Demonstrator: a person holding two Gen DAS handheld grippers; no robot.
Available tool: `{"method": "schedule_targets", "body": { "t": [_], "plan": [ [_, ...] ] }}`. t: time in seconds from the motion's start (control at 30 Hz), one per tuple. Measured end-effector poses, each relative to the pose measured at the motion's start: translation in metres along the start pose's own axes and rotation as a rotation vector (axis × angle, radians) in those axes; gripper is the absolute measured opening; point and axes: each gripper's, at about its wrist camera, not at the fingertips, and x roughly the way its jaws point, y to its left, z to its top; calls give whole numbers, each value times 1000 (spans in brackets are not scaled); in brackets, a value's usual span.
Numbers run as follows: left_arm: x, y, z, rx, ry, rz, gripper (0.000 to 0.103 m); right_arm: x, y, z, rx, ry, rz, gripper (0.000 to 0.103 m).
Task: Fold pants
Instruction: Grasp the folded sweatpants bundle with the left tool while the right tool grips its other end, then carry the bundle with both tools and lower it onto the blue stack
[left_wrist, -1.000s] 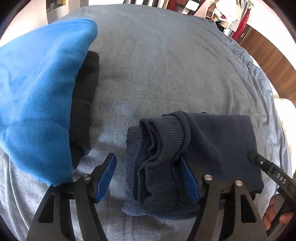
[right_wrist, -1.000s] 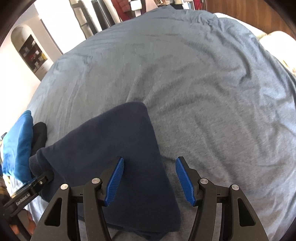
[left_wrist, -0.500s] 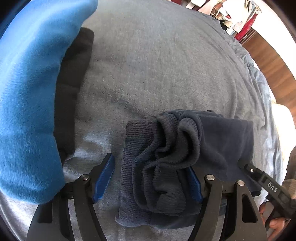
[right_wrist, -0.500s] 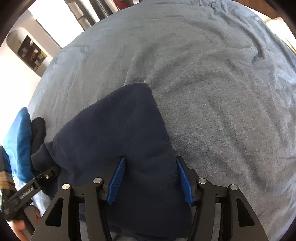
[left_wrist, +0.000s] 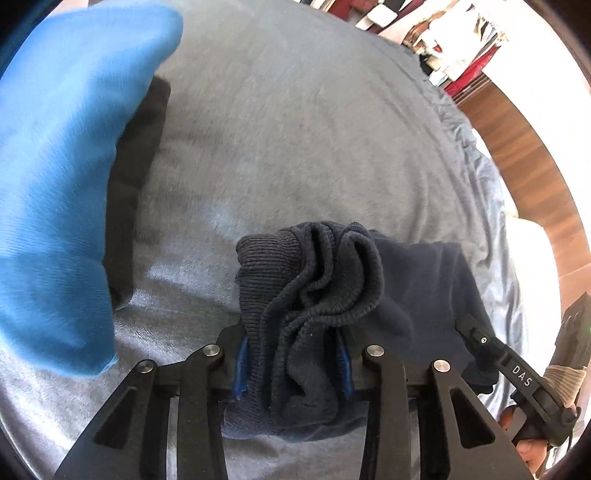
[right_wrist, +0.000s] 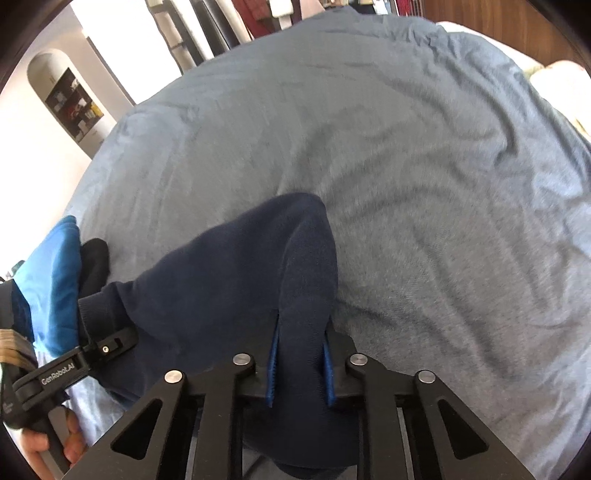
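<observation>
A: Which step is being worked on?

B: The pants (left_wrist: 417, 280) are already being held as a compact bundle, lying on the grey bedspread (left_wrist: 295, 122), so a late fold or a lift seems to be under way. Both ends are being gripped at once.

A: How are the tongs being kept?

B: The left gripper (left_wrist: 291, 369) is being closed on the ribbed, bunched end of the pants, with the cloth pressed between its blue pads. The right gripper (right_wrist: 300, 369) is being closed on the smooth end of the pants, a ridge of fabric being pinched between its pads.

A: Where is everything being placed relative to the pants?

B: A blue garment (left_wrist: 62, 177) and a black garment (left_wrist: 136, 158) under it are lying to the left of the pants, just beside them but apart. Beyond the pants, only bare bedspread is being shown.

A: What is being called for next?

B: Probably both grips are being needed firm and even, so that the bundle can be raised or doubled over without the ribbed end being let slip. The bunched layers on the left are likely being held less securely.
</observation>
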Motion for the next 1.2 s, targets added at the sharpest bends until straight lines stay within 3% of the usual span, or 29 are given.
{"method": "schedule_targets", "body": {
  "t": [0.23,0.43,0.6,0.87,1.2],
  "plan": [
    [-50,-12,5,-20,-92,-89,35,-42,10,6,-46,-99,-24,18],
    [-104,-11,10,-4,-181,-113,35,-82,28,12,-96,-182,-16,18],
    [-145,1,18,-5,-247,-93,35,-104,63,14,-159,-241,17,18],
    [-206,61,35,-40,-341,-15,34,-107,140,17,-258,-285,117,18],
    [-230,124,75,1,-378,68,34,-80,228,17,-333,-293,195,18]
  ]
}}
